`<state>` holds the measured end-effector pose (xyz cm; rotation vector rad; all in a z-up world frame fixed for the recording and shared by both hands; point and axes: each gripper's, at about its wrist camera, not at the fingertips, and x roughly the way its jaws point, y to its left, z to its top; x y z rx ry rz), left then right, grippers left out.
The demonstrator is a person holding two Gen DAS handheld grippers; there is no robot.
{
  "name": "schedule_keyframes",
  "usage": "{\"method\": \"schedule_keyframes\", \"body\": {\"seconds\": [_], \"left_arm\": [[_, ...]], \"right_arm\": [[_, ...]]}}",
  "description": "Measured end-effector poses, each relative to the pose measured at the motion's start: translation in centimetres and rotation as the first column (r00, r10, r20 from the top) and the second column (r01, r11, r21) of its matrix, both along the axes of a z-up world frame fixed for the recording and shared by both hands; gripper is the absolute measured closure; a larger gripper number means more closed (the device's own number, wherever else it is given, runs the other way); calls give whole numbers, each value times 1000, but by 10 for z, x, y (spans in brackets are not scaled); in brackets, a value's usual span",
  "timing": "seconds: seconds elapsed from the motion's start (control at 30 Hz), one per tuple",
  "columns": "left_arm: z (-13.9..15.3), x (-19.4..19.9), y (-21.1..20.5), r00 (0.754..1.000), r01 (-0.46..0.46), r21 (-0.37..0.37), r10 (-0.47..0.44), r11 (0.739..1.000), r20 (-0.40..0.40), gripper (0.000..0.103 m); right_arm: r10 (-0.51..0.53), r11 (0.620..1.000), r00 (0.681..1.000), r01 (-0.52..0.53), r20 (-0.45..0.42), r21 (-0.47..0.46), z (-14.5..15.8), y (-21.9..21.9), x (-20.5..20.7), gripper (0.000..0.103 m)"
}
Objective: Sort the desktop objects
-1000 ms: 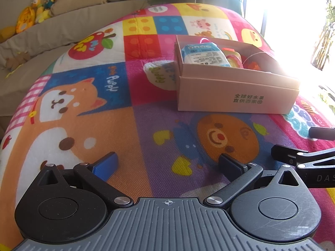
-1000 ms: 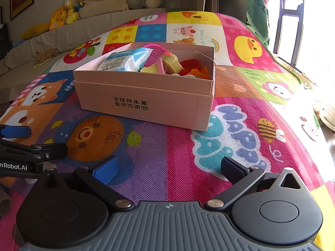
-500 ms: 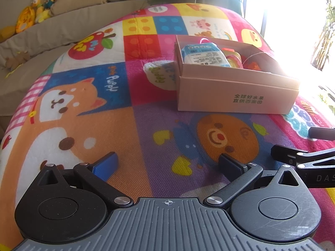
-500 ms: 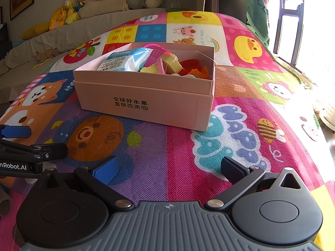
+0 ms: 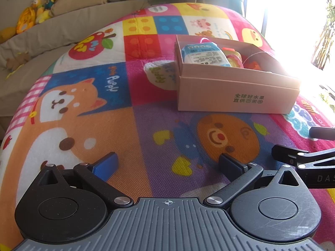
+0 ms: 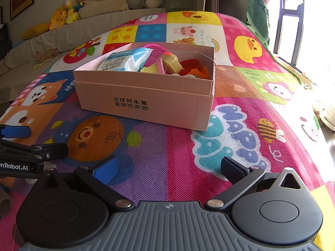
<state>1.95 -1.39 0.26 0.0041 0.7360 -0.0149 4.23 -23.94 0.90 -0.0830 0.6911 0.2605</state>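
Observation:
A pink cardboard box [image 6: 146, 102] stands on the colourful play mat; it also shows in the left wrist view [image 5: 236, 96]. Inside lie a blue-and-white wipes pack [image 6: 125, 59], a pink basket [image 6: 153, 51], a cream toy cup [image 6: 171, 62] and red and orange toy pieces [image 6: 194, 70]. My left gripper [image 5: 168, 164] is open and empty, low over the mat, short of the box. My right gripper [image 6: 168, 169] is open and empty, also short of the box. Each gripper shows at the edge of the other's view.
The play mat [image 6: 240, 125] covers the surface. A grey sofa [image 6: 62, 35] with plush toys [image 6: 69, 10] runs along the back left. A bright window [image 5: 293, 10] is at the right, and the mat's edge drops off there.

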Motion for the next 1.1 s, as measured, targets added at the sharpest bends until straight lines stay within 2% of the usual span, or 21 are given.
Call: {"method": "schedule_keyframes", "body": {"seconds": [1.1], "left_arm": [[0,0,1,1000,-3,-6,3,1000,2,0]], "right_arm": [[0,1000,1000,0,0,0,0,0,-1,0]]}}
